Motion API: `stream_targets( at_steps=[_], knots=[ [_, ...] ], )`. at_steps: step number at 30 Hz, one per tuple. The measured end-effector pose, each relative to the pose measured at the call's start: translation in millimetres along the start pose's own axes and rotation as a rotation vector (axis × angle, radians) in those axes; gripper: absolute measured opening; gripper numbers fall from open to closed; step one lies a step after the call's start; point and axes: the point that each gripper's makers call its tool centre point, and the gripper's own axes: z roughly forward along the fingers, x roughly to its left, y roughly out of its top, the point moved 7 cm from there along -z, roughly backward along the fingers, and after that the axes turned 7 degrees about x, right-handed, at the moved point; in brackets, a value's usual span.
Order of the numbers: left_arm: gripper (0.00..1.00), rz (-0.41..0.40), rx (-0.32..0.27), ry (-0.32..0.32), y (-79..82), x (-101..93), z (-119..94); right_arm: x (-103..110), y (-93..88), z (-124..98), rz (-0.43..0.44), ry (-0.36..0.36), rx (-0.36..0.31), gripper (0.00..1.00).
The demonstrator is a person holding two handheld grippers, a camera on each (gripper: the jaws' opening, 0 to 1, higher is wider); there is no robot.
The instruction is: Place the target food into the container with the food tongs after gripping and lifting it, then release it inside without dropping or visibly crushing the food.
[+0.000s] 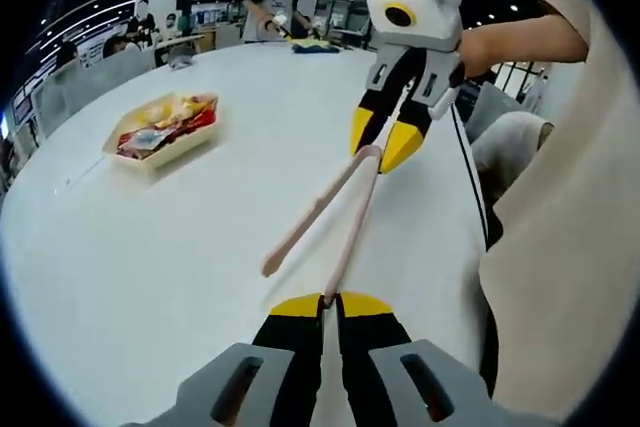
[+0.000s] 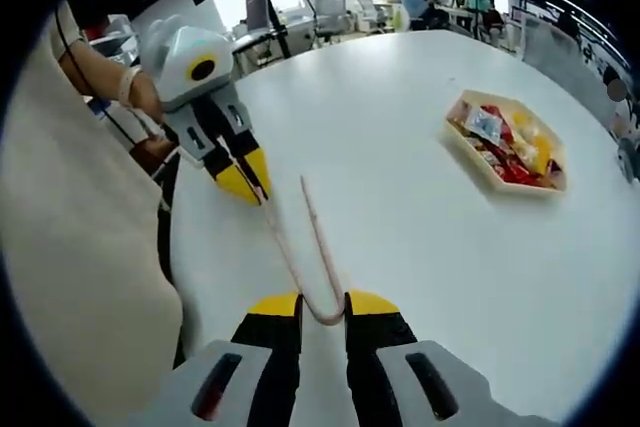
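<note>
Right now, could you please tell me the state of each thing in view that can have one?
Food tongs: arms spread, held at both ends above the white table.
Left hand-held gripper: shut on one arm tip of the tongs.
Right hand-held gripper: closed around the tongs' hinged bend.
Container: open-topped, resting on the table, already holding packaged snacks.

Tongs (image 1: 330, 212) on the table (image 1: 150, 267) between both grippers; food tray (image 1: 165, 129) well apart, snack packets (image 2: 510, 147) inside
</note>
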Motion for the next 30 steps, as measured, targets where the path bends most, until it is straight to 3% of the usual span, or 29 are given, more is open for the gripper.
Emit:
stream_targets(
  at_steps=[30],
  knots=[
    [0.01, 0.052, 0.075, -0.005, -6.3, 2.7, 11.3, -3.9, -4.7, 11.9, -0.007, -0.006, 0.000, 0.16]
  ],
)
